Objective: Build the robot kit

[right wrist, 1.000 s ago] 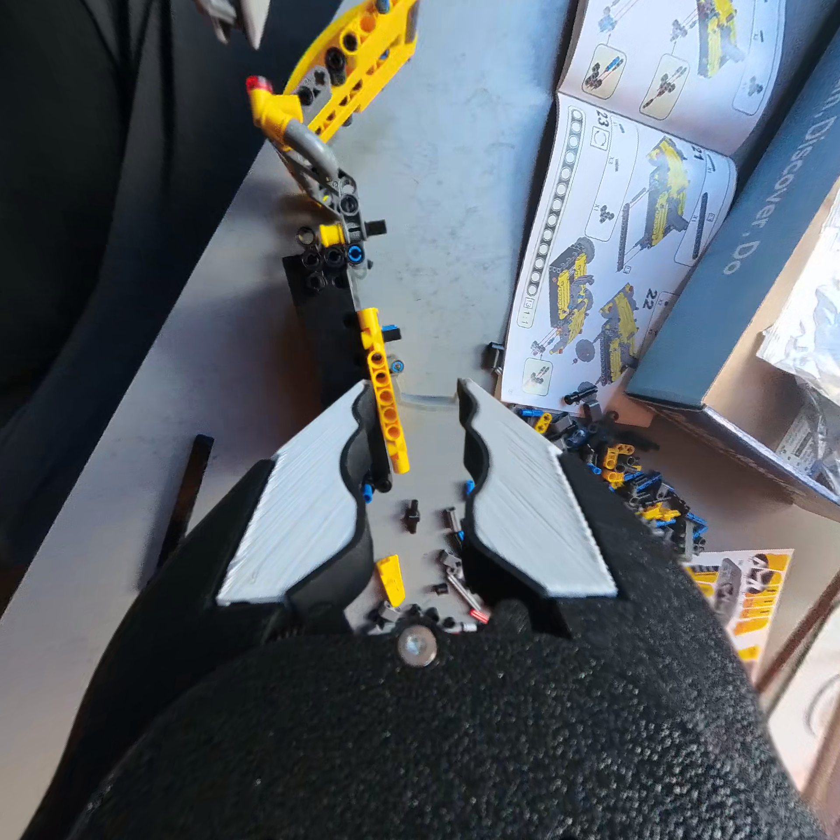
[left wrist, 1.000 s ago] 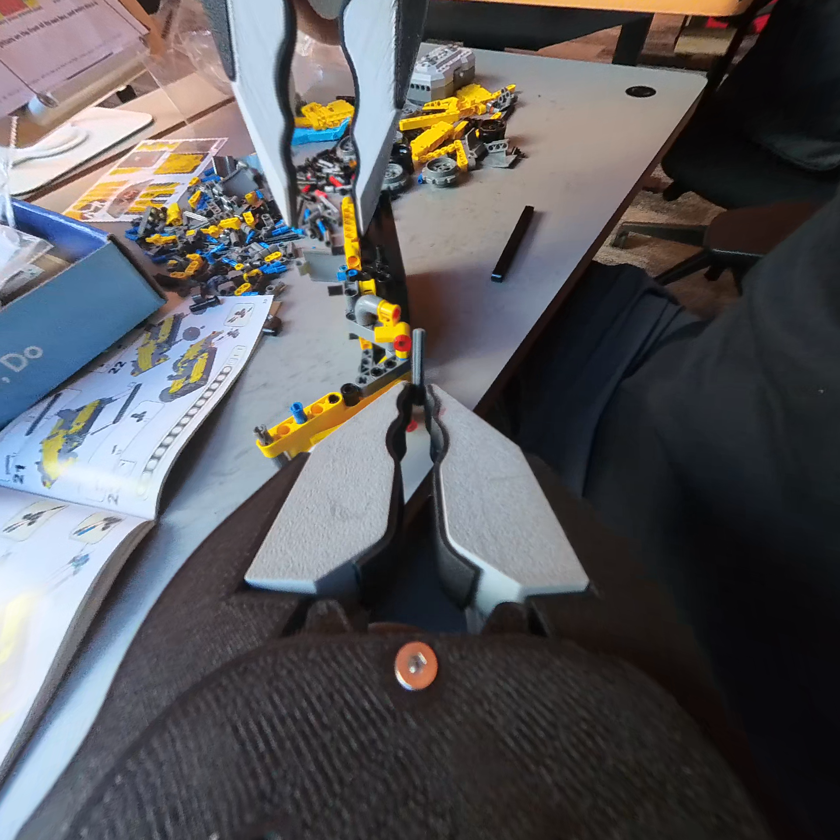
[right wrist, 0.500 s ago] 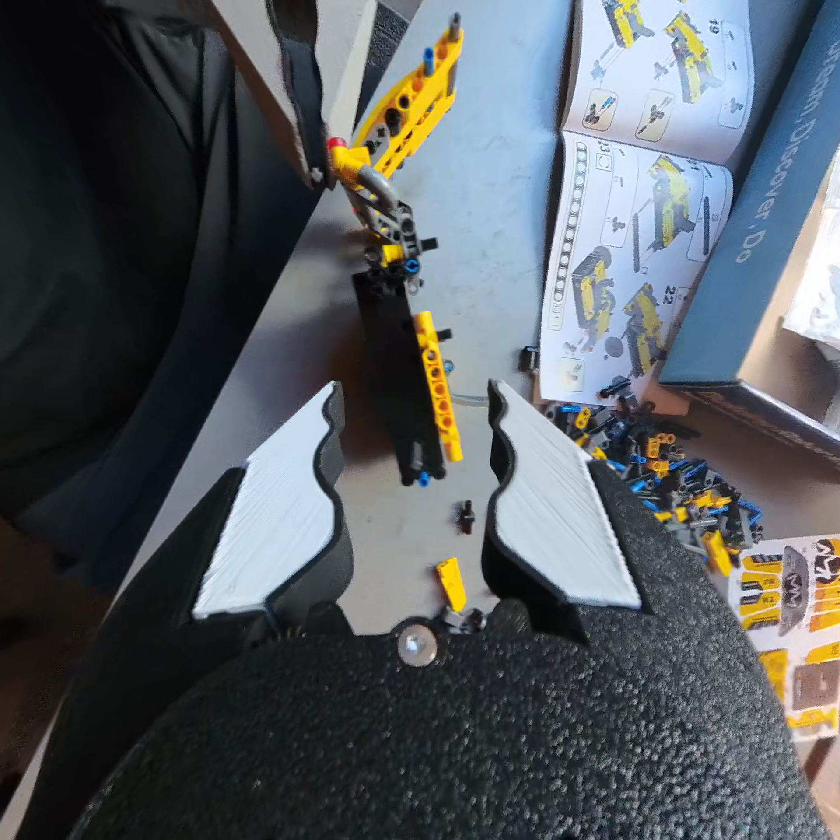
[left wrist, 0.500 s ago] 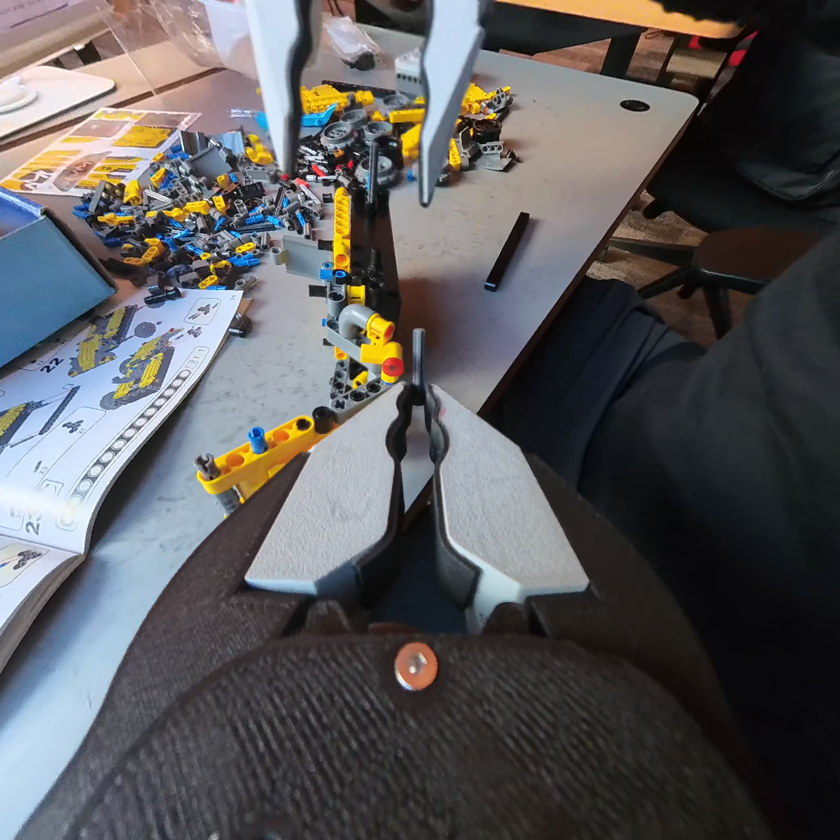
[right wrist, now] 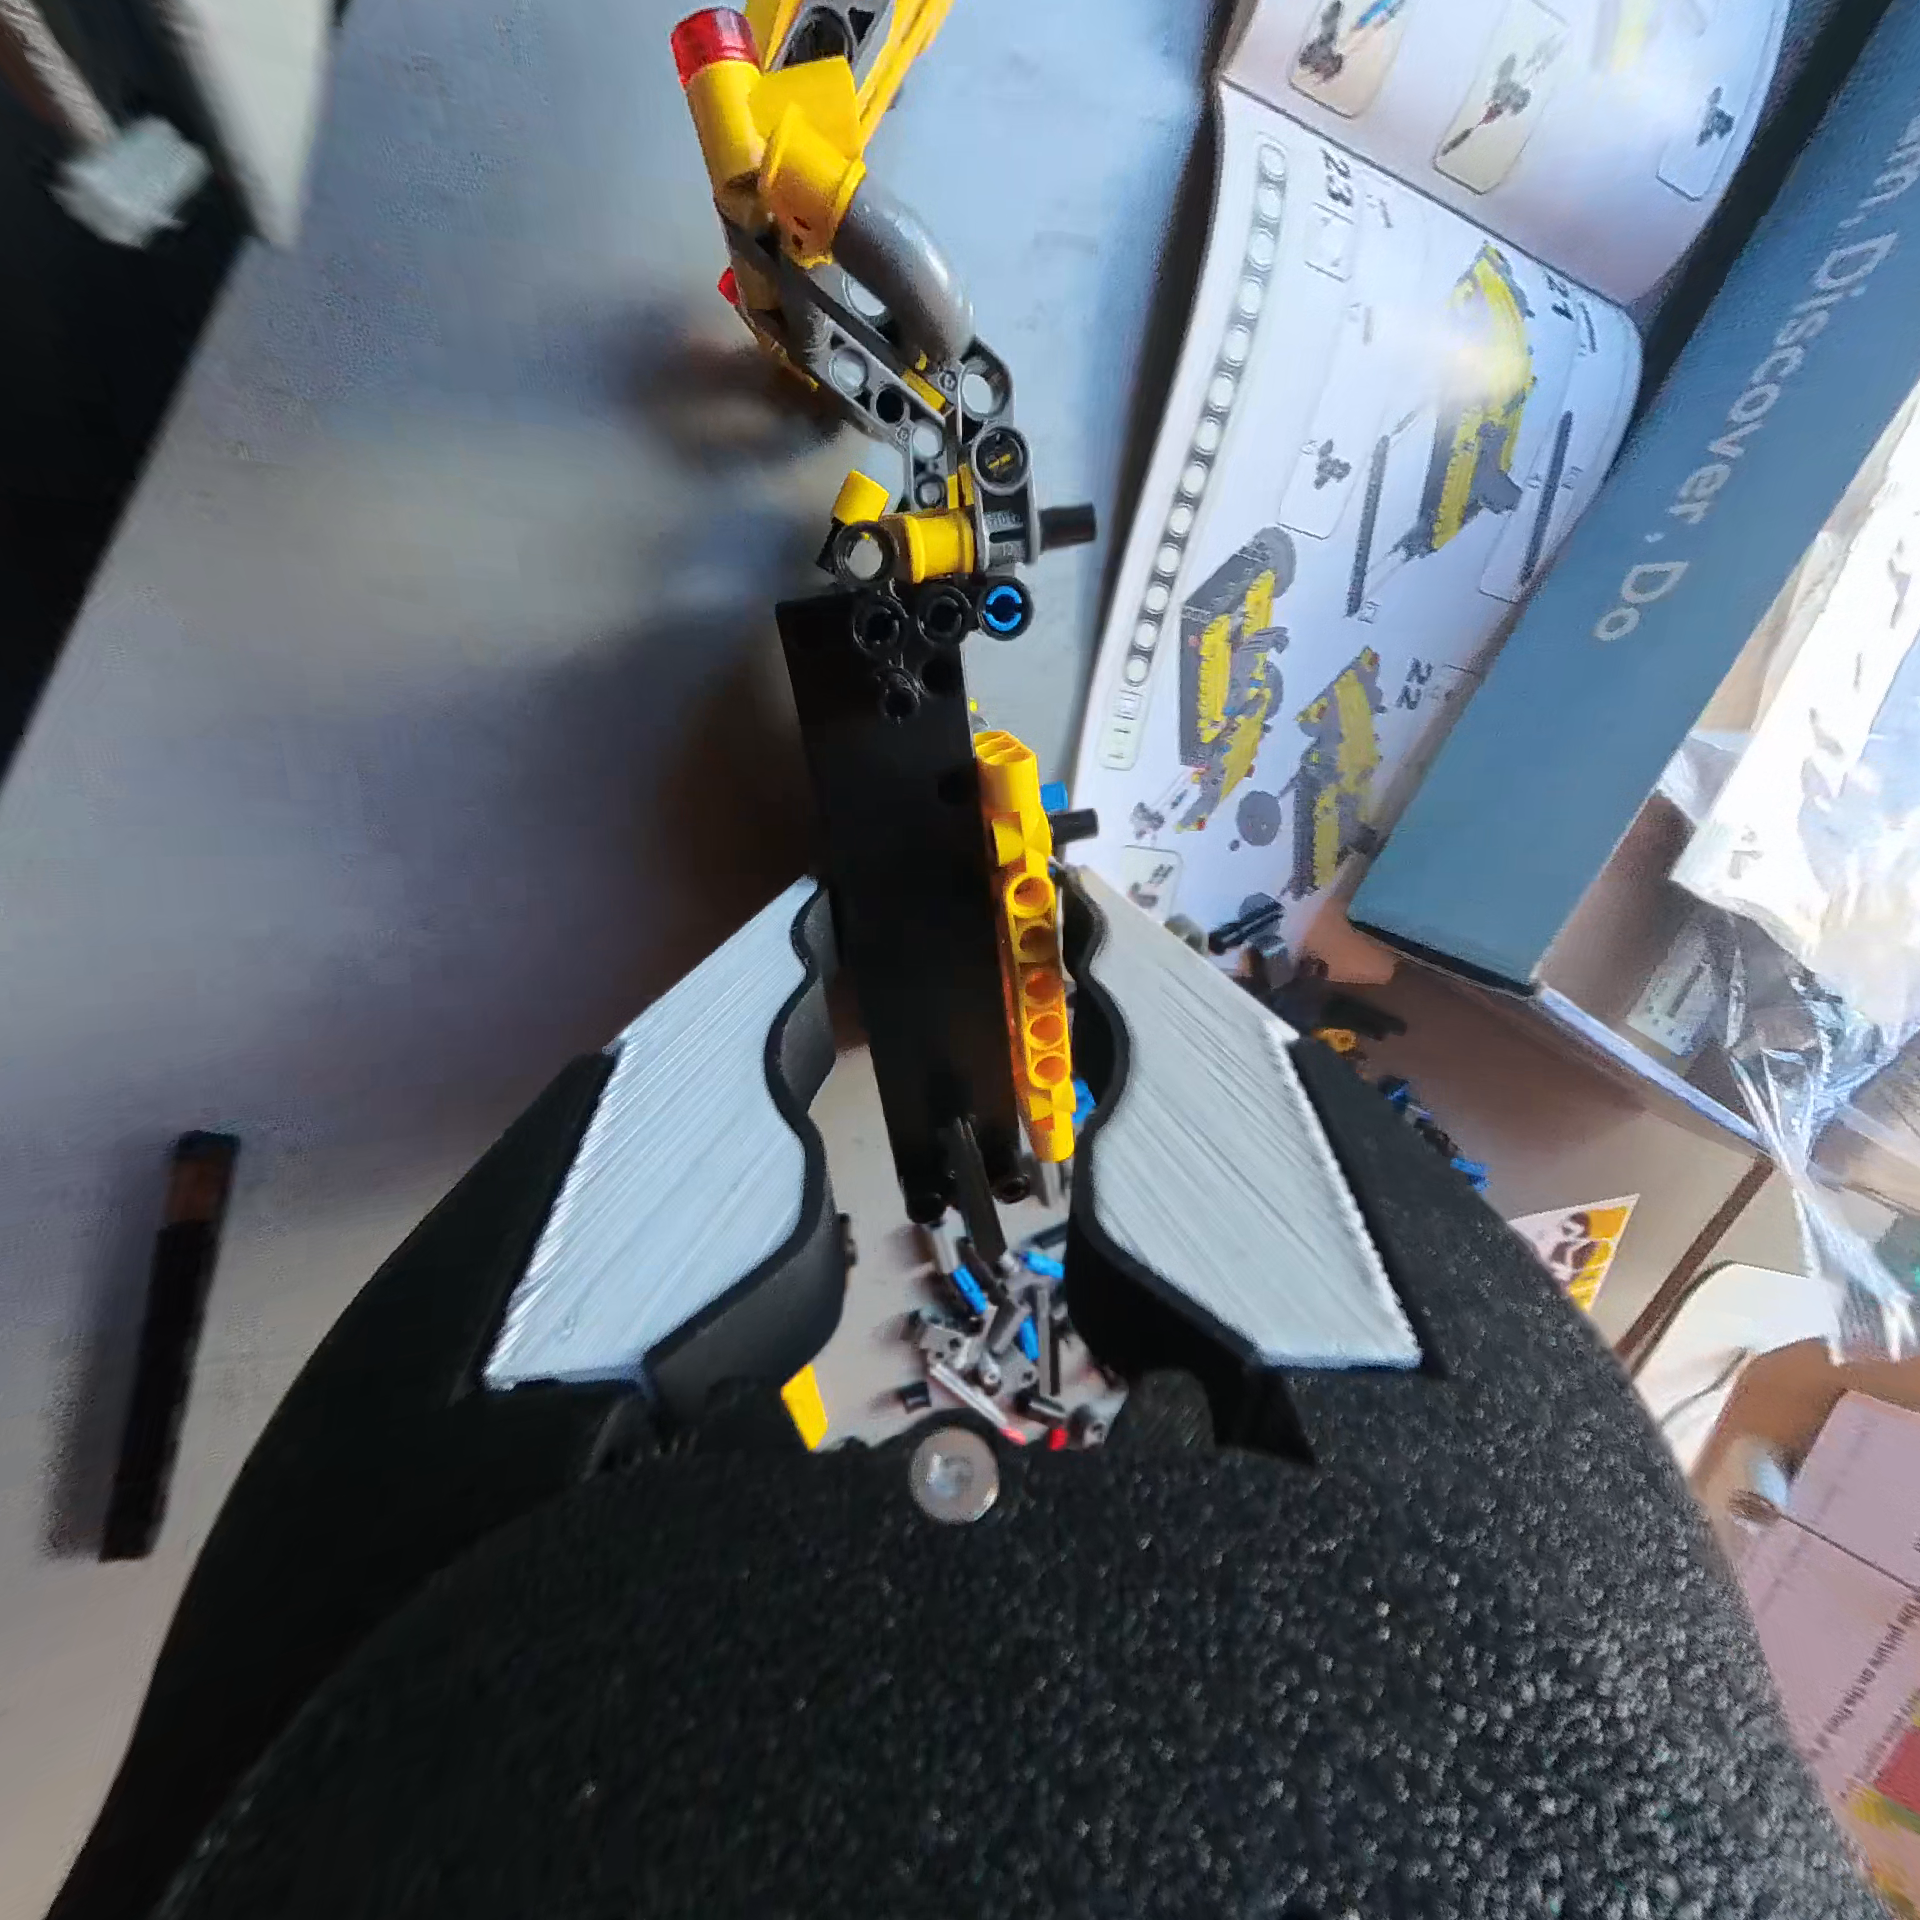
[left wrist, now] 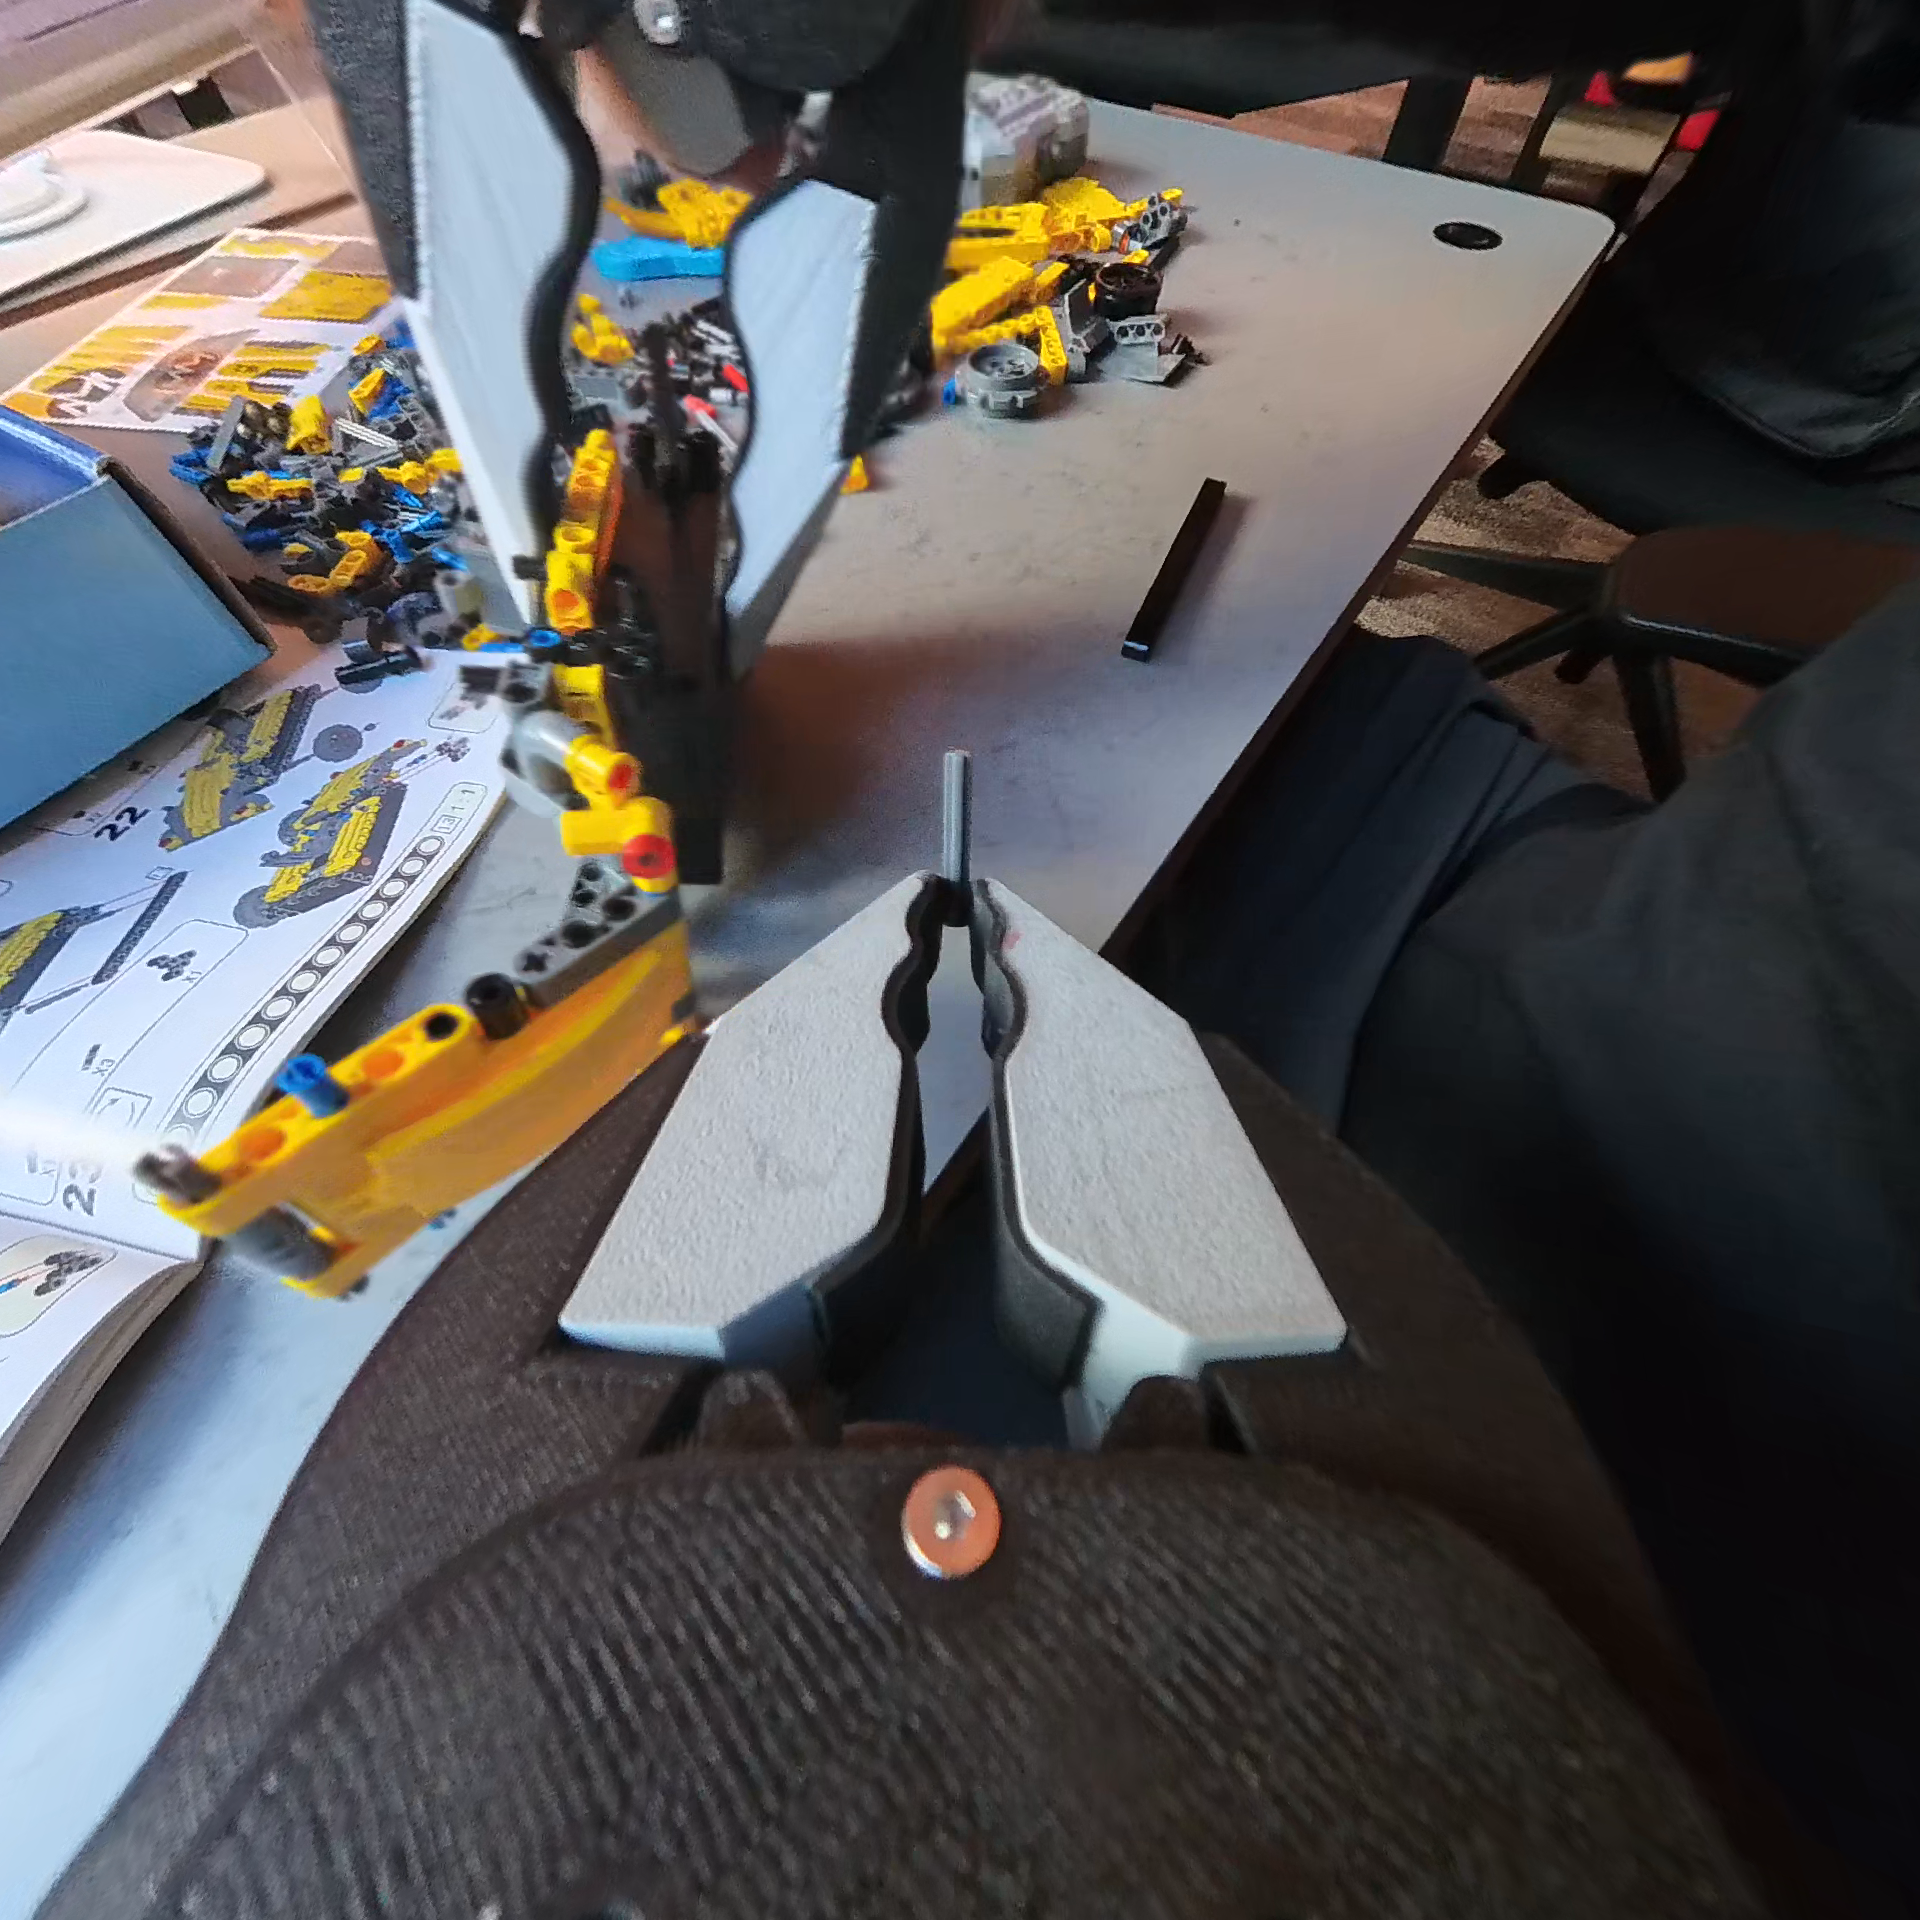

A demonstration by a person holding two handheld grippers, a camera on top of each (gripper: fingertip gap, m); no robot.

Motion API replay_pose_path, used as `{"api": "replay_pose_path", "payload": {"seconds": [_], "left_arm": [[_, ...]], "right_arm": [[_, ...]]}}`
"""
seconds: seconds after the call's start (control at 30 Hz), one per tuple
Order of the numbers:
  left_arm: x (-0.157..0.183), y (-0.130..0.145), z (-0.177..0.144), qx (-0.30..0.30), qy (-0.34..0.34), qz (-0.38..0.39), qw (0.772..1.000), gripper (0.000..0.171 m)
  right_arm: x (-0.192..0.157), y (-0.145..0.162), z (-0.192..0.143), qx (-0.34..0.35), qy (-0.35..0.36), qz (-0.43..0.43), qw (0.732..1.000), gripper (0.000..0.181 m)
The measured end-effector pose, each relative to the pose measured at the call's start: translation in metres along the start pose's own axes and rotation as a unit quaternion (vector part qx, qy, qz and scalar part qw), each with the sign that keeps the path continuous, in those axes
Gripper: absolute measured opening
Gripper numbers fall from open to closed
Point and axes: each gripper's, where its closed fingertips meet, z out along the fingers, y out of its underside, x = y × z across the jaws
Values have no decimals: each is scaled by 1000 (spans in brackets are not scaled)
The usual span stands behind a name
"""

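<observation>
Grey table (left wrist: 1039, 582) fills the scene, strewn with loose yellow, black and blue building pieces (left wrist: 1039, 281) at the far end. An open instruction booklet (left wrist: 239, 831) lies on the left beside a blue box (left wrist: 94, 623). Over the table, the right gripper (right wrist: 940, 914) is clamped on the black-and-yellow brick assembly (right wrist: 914, 852), fingers pressing both sides of its black beam; the yellow arm end juts toward the left gripper. And the left gripper (left wrist: 954, 896), tips pinched together on a thin grey axle (left wrist: 954, 810), holds it upright just beside that assembly. A black strip (left wrist: 1174, 566) lies alone near the table's edge.
</observation>
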Motion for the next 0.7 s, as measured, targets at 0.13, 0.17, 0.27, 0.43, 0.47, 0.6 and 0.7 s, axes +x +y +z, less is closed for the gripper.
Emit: {"api": "replay_pose_path", "payload": {"seconds": [0.13,0.17,0.27,0.43,0.47,0.6,0.7], "left_arm": [[-2,2,-1,2,-5,1,1000,1],[-3,3,-1,1,-6,-1,1000,1],[-7,5,0,1,-11,-2,1000,1],[-6,3,4,2,-9,0,1000,1],[-5,2,4,1,-10,4,1000,1],[-3,2,7,-3,-22,27,999,1],[3,1,17,-8,-14,38,999,1]], "right_arm": [[11,0,0,6,10,9,1000,47],[11,-1,-3,15,13,16,1000,49],[11,-5,-17,52,24,40,998,51],[10,1,-44,82,57,82,992,59],[6,1,-57,100,62,98,988,59],[-60,10,-94,174,5,166,971,42],[-119,42,-78,153,-31,232,960,40]]}}
